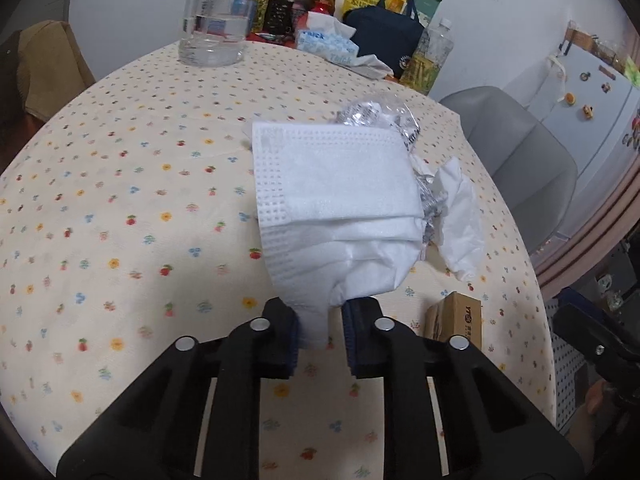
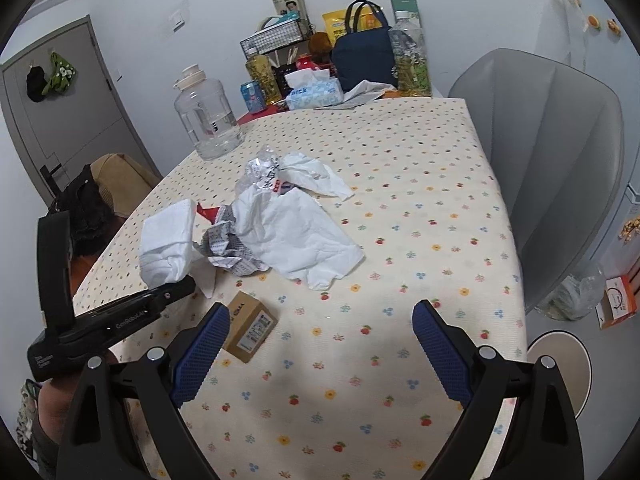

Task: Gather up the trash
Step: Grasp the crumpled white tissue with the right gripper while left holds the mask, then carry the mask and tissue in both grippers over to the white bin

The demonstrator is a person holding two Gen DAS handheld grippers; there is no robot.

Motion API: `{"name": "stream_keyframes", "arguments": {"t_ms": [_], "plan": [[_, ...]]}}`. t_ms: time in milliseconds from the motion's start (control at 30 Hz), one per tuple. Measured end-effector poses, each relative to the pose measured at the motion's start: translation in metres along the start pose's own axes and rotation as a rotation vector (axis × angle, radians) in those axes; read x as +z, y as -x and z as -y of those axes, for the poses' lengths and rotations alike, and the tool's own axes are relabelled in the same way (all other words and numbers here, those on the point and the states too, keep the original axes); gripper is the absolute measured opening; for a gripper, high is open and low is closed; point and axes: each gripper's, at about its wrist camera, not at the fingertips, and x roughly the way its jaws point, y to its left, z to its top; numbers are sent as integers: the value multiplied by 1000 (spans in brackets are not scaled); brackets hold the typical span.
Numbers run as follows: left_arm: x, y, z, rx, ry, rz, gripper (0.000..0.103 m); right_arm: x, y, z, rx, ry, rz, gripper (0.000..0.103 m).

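Observation:
My left gripper (image 1: 320,332) is shut on a white folded napkin (image 1: 336,200) and holds it above the flowered tablecloth (image 1: 120,200). In the right wrist view the same napkin (image 2: 168,240) hangs from the left gripper (image 2: 182,286) at the left. A pile of trash lies mid-table: crumpled white tissues (image 2: 296,232), printed wrapper paper (image 2: 232,252) and clear crinkled plastic (image 2: 264,168). A small brown cardboard box (image 2: 250,326) lies near me; it also shows in the left wrist view (image 1: 454,322). My right gripper (image 2: 320,356) is open and empty above the cloth.
A clear water jug (image 2: 206,120) stands at the far left of the table. A tissue box (image 2: 316,94), a navy bag (image 2: 362,54), bottles and a wire basket (image 2: 276,38) crowd the far edge. A grey chair (image 2: 552,152) stands at the right.

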Motion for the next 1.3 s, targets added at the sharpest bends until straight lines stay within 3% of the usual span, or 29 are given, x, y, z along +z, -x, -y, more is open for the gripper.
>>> {"name": "stream_keyframes", "arguments": {"t_ms": [233,633,700,733,767,800,833,1300], "plan": [[4,27,-22,21,35,58,16,18,-28,-17,-6,49,-23,90],[3,38,-54,74,95,82,16,33,-99,-3,-51,42,-154,66],[3,38,-55,70,99,82,16,34,-101,-7,-69,71,-139,63],[3,38,-54,67,97,81,16,34,-102,-10,-82,90,-139,58],[3,38,-52,62,94,82,16,34,-101,-11,-92,106,-141,40],[2,40,-50,56,89,84,16,34,-101,-11,-82,104,-149,14],[2,40,-47,49,82,87,16,35,-101,-7,-40,80,-170,7],[21,47,7,-25,4,124,16,46,-17,26,53,-38,-2,4]]}}
